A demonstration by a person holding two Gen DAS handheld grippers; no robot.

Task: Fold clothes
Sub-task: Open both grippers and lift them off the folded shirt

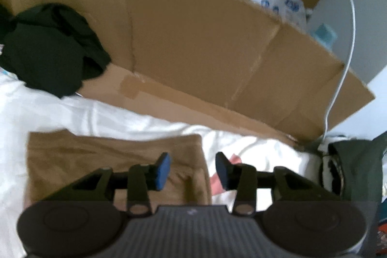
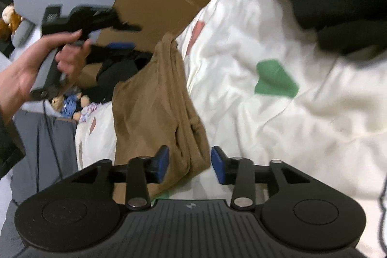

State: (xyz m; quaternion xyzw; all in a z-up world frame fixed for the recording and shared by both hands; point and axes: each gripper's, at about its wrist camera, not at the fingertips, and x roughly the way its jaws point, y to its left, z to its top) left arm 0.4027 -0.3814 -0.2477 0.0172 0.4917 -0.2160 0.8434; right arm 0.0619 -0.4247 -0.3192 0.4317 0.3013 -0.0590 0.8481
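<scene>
Lying folded on a white bedsheet point(image 2: 241, 100), the tan garment point(image 2: 154, 100) looks thin, soft and limp. Both the left gripper point(image 1: 192, 171) and right gripper point(image 2: 189, 165) hover part-open and empty above it; pinching a folded corner seems best.

Left gripper point(image 1: 191, 171) body: black, ribbed centre plate, round cap on each side.
Left gripper pads point(image 1: 162, 171): blue, rectangular, on black link arms with silver pivot screws.
Right gripper point(image 2: 189, 165): same black build, blue pads point(image 2: 162, 164), small white mark on ribbed plate.
Left gripper handle: grey grip, black housing, white label.
Left hand point(image 2: 46, 64): bare; dark sleeve edge at wrist.
</scene>
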